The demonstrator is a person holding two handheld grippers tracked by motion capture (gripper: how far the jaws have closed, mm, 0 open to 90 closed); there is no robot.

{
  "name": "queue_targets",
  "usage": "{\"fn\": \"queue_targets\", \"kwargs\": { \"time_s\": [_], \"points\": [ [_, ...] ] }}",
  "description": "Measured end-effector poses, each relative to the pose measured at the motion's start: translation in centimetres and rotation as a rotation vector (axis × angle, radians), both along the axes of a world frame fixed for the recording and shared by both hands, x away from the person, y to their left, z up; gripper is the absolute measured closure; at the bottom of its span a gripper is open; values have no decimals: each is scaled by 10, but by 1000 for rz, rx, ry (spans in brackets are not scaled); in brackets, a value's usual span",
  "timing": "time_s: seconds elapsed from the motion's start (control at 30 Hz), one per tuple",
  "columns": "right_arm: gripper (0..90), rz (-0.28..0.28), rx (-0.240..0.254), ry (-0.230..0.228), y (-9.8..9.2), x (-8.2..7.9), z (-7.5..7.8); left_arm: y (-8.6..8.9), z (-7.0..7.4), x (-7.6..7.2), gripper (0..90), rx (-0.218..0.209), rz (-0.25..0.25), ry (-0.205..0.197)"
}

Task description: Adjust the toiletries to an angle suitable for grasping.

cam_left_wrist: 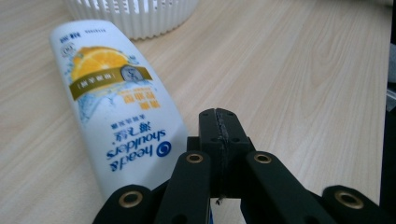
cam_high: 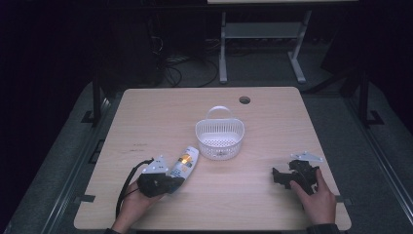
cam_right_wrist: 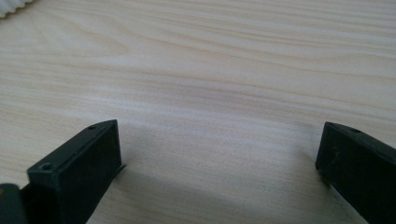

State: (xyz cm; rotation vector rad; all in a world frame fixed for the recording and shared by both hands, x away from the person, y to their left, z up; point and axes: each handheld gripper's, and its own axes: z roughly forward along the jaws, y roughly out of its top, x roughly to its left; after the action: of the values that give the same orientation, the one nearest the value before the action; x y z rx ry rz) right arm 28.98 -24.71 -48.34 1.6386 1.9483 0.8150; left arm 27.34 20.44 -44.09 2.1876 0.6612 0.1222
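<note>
A white shampoo bottle (cam_high: 184,164) with an orange picture on its label lies flat on the wooden table (cam_high: 146,122), just left of a white slatted basket (cam_high: 220,137). My left gripper (cam_high: 176,183) sits at the bottle's near end, held in a hand. In the left gripper view its jaws are pressed together with nothing between them, and my left gripper (cam_left_wrist: 219,122) lies beside the bottle (cam_left_wrist: 112,112) on its right. My right gripper (cam_high: 277,176) rests low over bare wood at the front right. In the right gripper view my right gripper (cam_right_wrist: 219,154) has its jaws wide apart and empty.
The basket (cam_left_wrist: 135,14) has a handle at its far side and looks empty. A round cable hole (cam_high: 244,100) sits near the table's far edge. A desk frame (cam_high: 263,44) and cables stand on the dark floor beyond the table.
</note>
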Motion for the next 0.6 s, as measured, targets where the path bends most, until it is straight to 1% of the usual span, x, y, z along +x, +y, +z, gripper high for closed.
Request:
{"fn": "queue_targets", "kwargs": {
  "time_s": [0.1,0.13,0.2,0.27,0.43,0.6],
  "points": [
    [0,0,0,0,0,0,0,-2,-3,-1,897,24,-8,11],
    [0,0,0,0,0,0,0,-2,-3,-1,897,24,-8,11],
    [0,0,0,0,0,0,0,-3,-6,-2,897,53,-11,13],
    [0,0,0,0,0,0,0,-2,-7,-2,897,53,-8,20],
    [0,0,0,0,0,0,0,1,-9,-1,897,81,-2,21],
    [0,0,0,0,0,0,0,5,-9,-2,897,86,14,20]
  ]
}}
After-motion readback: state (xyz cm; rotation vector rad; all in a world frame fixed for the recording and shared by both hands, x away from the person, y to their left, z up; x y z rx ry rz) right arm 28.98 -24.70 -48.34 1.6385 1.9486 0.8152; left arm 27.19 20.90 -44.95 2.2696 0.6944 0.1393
